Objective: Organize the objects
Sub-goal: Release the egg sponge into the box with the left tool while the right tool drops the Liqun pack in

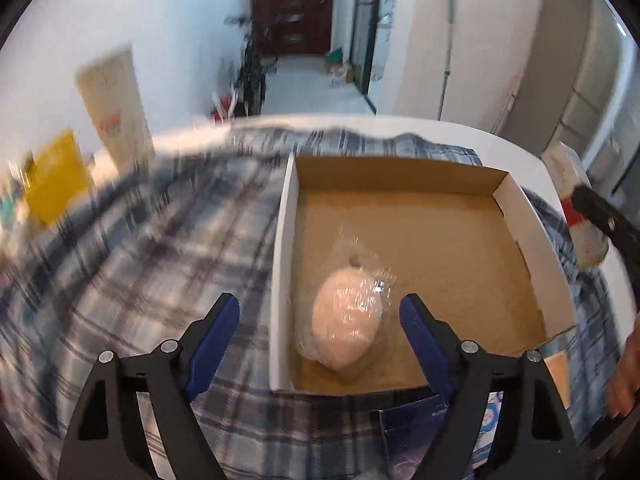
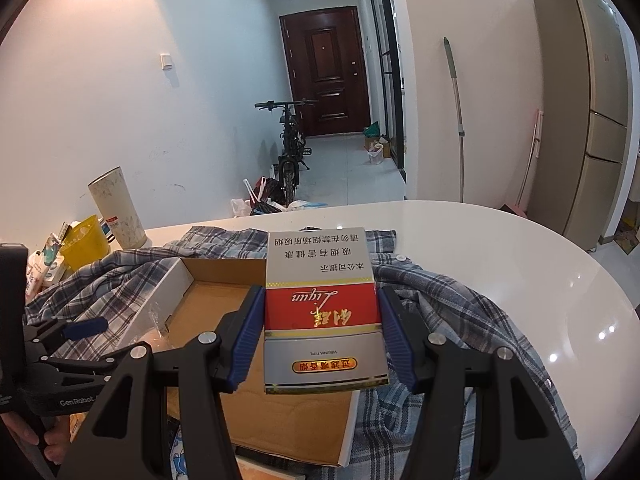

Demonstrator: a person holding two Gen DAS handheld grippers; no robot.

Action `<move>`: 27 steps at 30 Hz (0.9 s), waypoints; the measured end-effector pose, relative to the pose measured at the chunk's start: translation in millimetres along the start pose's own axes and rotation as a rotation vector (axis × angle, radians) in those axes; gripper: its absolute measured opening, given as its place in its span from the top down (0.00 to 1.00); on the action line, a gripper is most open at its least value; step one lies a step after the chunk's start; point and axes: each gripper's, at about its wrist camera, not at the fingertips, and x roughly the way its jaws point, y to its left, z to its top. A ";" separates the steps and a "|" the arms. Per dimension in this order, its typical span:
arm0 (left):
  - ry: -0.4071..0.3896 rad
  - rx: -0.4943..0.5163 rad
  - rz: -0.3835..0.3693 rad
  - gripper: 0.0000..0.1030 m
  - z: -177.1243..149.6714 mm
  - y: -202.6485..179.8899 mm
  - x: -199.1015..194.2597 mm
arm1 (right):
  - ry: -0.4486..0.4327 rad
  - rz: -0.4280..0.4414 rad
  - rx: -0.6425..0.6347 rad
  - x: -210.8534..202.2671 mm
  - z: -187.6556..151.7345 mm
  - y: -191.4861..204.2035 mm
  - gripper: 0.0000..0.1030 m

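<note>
Left gripper [image 1: 320,336]: your blue fingers [image 1: 214,338] stand wide apart and press on nothing; the wrapped bun lies between them, clear of both pads.
Wrapped bun [image 1: 346,326]: a pale round thing in clear crinkled plastic, lying on the floor of the cardboard box, near the box's white left wall and towards its near edge.
Cardboard box [image 1: 516,216]: a shallow open tray, brown inside and white outside, sitting on the plaid shirt; use it as your landmark.
Right gripper [image 2: 320,336]: your fingers [image 2: 248,340] are closed part-way onto the cigarette carton, one pad against each long side.
Cigarette carton [image 2: 322,312]: a silver and red pack with its printing upside down to you, held above the box's right-hand part, its far end reaching past the box's far wall.
Plaid shirt [image 2: 440,304]: blue-grey checked cloth spread under the box and showing on every side of it.
Table [image 2: 540,248]: white and glossy with a rounded edge, bare to the right of the box.
Yellow cup [image 2: 86,242]: beyond the box's far left corner, next to a tall pale canister [image 2: 118,212].
Your hand [image 1: 622,372]: just off the box's near right corner in the left wrist view.
</note>
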 end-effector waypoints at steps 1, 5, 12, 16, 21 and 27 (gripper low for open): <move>0.035 -0.041 -0.035 0.18 -1.0 4.0 4.5 | 0.000 0.000 0.000 0.0 0.2 0.3 0.46; 0.060 -0.053 -0.091 0.18 -5.3 0.1 4.6 | 0.000 0.002 -0.003 0.2 0.1 0.1 0.46; 0.059 -0.007 -0.087 0.18 -13.3 -15.8 -2.2 | 0.039 0.028 -0.018 5.6 -1.8 4.0 0.46; 0.049 0.001 -0.071 0.18 -12.9 -18.3 -2.6 | 0.130 0.024 -0.009 18.3 -6.9 5.8 0.46; 0.014 0.012 -0.056 0.18 -11.5 -19.7 -7.4 | 0.228 0.031 -0.016 34.4 -14.3 6.9 0.46; -0.004 0.032 -0.040 0.18 -10.4 -21.4 -9.0 | 0.257 0.033 -0.006 39.0 -19.1 6.8 0.45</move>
